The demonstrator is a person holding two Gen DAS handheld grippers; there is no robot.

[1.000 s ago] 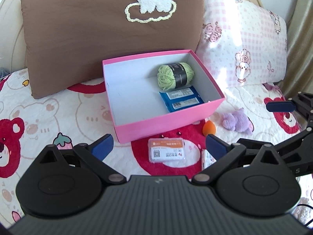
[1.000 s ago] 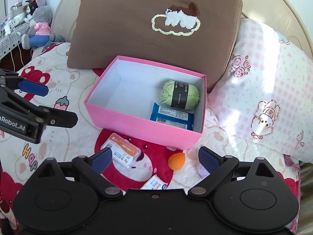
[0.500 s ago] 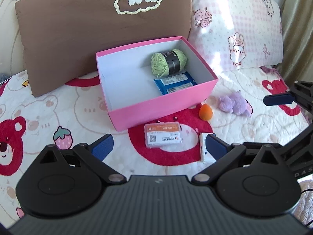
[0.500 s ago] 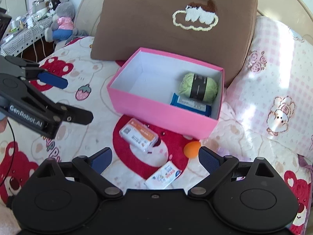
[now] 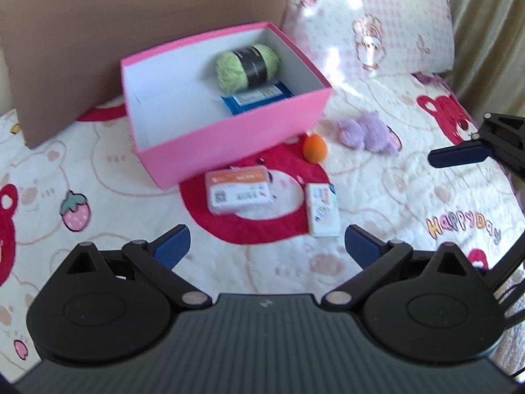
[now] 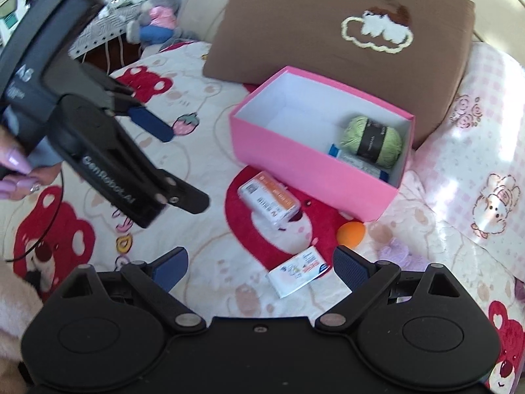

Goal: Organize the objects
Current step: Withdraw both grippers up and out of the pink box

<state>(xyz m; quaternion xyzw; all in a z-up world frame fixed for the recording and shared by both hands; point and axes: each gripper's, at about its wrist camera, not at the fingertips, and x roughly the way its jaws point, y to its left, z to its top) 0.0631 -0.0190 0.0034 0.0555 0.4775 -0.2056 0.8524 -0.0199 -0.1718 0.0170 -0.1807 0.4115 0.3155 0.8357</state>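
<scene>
Box (image 5: 229,138) sits open on the bed (image 5: 377,203), against the brown pillow (image 5: 98,32); yarn (image 5: 247,65) and a blue packet (image 5: 256,98) already lie inside, and four things are left outside.

Both of your hand-held grippers are empty with fingers apart: the left hand-held gripper (image 5: 267,244) and the right hand-held gripper (image 6: 261,264) hover low over the quilt.

Nearest to you is the small white packet (image 6: 297,271), probably the easiest first pick. It lies flat, so come down steeply and pinch its short sides.

Beyond it lies the orange-topped case (image 5: 239,188), just before the box wall. The orange sponge (image 5: 315,147) and purple plush (image 5: 367,129) lie to the right of the box. Lift each well clear of the rim before you release it.
</scene>
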